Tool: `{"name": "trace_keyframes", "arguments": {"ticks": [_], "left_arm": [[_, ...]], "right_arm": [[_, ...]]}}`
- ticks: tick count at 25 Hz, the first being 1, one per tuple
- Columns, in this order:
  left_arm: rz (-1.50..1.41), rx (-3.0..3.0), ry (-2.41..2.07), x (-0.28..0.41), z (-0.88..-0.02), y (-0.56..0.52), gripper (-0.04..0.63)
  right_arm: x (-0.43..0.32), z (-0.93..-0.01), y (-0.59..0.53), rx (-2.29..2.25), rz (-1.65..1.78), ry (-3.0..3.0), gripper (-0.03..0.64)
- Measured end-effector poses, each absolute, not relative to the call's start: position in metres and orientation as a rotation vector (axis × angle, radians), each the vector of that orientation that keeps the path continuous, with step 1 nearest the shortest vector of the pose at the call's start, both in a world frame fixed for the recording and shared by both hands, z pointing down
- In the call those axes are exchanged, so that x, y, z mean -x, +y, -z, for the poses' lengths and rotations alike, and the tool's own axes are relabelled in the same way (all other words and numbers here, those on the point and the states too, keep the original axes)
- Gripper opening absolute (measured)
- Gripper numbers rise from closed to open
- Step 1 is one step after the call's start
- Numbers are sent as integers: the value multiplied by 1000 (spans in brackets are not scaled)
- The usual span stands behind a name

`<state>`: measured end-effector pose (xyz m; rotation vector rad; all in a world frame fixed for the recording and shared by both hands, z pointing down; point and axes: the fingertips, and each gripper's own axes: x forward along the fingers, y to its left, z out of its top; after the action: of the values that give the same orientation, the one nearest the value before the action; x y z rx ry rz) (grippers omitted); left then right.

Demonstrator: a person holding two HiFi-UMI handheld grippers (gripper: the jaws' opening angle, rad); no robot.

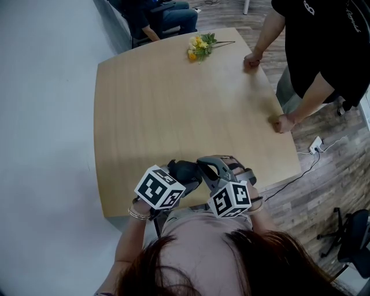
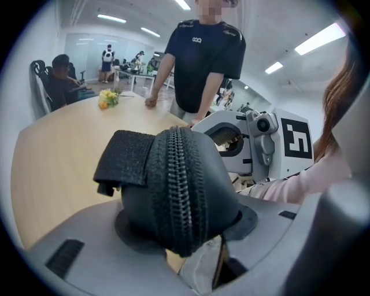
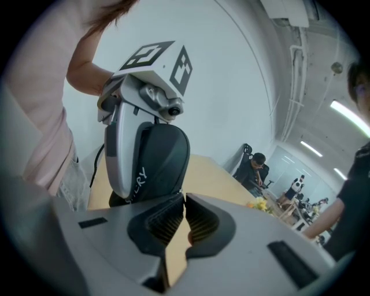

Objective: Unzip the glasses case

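Observation:
The dark glasses case (image 1: 184, 170) is held over the near edge of the wooden table (image 1: 173, 98). My left gripper (image 1: 188, 175) is shut on it. In the left gripper view the case (image 2: 173, 185) fills the space between the jaws, its closed zipper (image 2: 179, 191) facing the camera and a black strap (image 2: 124, 156) at its left. My right gripper (image 1: 201, 163) comes in from the right, its tip at the case. In the right gripper view the right gripper (image 3: 184, 199) has its ribbed pads meeting at the tips against the case (image 3: 165, 156). No zipper pull shows between them.
Yellow flowers (image 1: 199, 47) lie at the far side of the table. A person in black (image 1: 324, 52) leans both fists on its right edge. Someone sits beyond the far edge (image 1: 156, 17). A cable and plug block (image 1: 317, 144) and an office chair (image 1: 352, 231) are on the floor at right.

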<state>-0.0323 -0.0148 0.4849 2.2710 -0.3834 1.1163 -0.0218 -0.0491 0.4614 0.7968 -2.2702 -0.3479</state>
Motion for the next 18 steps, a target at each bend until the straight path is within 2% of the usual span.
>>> {"name": "trace_keyframes", "arguments": {"ticks": [18], "left_arm": [[-1213,-2245,-335,26,-496,-10,216]], "right_arm": [[16,-463,-49,-795,338,-2271,18]]}}
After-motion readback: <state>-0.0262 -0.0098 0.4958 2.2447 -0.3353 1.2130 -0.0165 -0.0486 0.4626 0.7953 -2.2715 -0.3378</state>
